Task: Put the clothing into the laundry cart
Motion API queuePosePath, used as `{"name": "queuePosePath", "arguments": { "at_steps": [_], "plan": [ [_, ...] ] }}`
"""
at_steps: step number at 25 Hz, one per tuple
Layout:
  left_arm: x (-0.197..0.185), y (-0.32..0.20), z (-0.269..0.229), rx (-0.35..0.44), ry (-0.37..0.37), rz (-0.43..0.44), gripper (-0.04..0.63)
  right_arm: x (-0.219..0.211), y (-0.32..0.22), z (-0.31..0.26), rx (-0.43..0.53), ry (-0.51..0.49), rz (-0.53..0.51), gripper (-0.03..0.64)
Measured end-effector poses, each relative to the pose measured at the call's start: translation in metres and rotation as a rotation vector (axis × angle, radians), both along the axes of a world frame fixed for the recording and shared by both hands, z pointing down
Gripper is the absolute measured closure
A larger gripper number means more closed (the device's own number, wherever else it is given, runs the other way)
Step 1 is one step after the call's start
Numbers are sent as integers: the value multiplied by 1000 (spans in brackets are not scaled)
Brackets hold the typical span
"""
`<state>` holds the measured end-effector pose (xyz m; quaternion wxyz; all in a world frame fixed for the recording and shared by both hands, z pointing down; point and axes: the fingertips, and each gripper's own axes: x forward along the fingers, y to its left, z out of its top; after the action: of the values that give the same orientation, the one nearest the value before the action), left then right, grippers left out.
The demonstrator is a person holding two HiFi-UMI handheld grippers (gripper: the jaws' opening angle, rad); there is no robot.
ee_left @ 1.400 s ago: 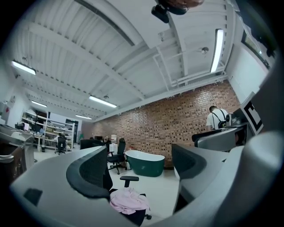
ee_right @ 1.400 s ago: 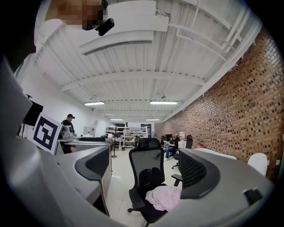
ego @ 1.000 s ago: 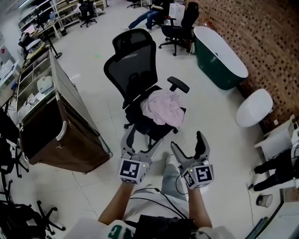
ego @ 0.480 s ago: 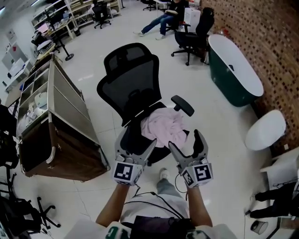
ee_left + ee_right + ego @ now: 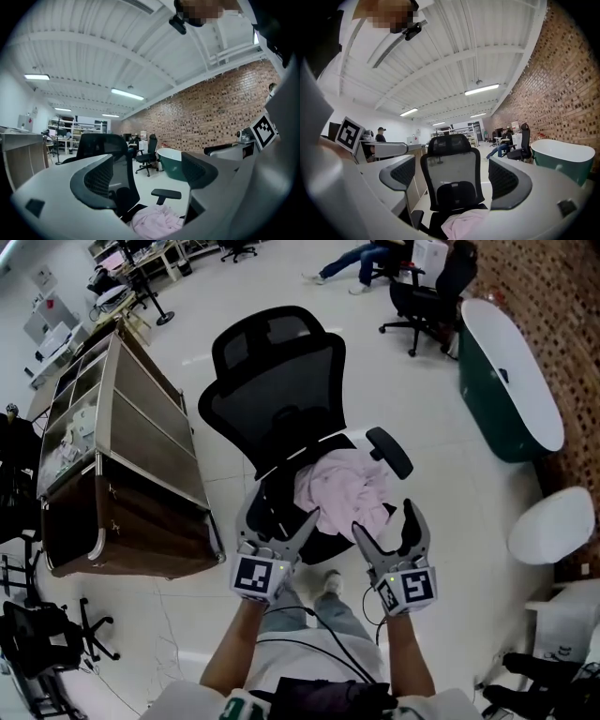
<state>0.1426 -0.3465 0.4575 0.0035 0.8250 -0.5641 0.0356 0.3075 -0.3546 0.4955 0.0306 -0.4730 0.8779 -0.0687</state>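
Both spread empty, your left tongs (image 5: 279, 523) and right tongs (image 5: 384, 526) face the crumpled pink garment (image 5: 342, 488) on the black mesh chair (image 5: 281, 381), ready to pinch it.

Ahead of you: black mesh chair (image 5: 277, 381) mid-floor. On your right, green tub (image 5: 483, 404) along the brick wall (image 5: 562, 306), white oval fixture (image 5: 553, 526) nearer. Beyond: another chair (image 5: 436, 287), seated person (image 5: 352, 261).

Held out side by side, pointing level: left gripper (image 5: 279, 523) and right gripper (image 5: 384, 521), each with jaws wide apart, empty. Behind the fingers (image 5: 302, 532) sit marker cubes (image 5: 258, 577), then forearms (image 5: 230, 650).
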Motion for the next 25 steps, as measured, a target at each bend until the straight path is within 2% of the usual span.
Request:
{"name": "queuePosePath", "arguments": {
  "at_steps": [5,9,12,16,19,21,25],
  "plan": [
    [-9,-15,40,-53,-80,17,156,-9,-20,25,-26,-30,-25,115],
    [-11,-29,75,-171,-22,24,156,-25,-31,76,-105,57,-94,115],
    [-8,-38,112,-255,11,50,156,-30,-40,135,-217,126,-136,114],
    [-14,-58,162,-303,10,78,155,-42,-59,228,-363,242,-199,114],
    [-18,-57,210,-361,-40,131,152,-49,-74,294,-453,315,-278,111],
    [-22,-61,236,-395,-66,148,152,-58,-95,333,-505,368,-325,81],
    [-28,-88,268,-445,8,96,152,-70,-136,432,-639,458,-346,73]
  ]
}}
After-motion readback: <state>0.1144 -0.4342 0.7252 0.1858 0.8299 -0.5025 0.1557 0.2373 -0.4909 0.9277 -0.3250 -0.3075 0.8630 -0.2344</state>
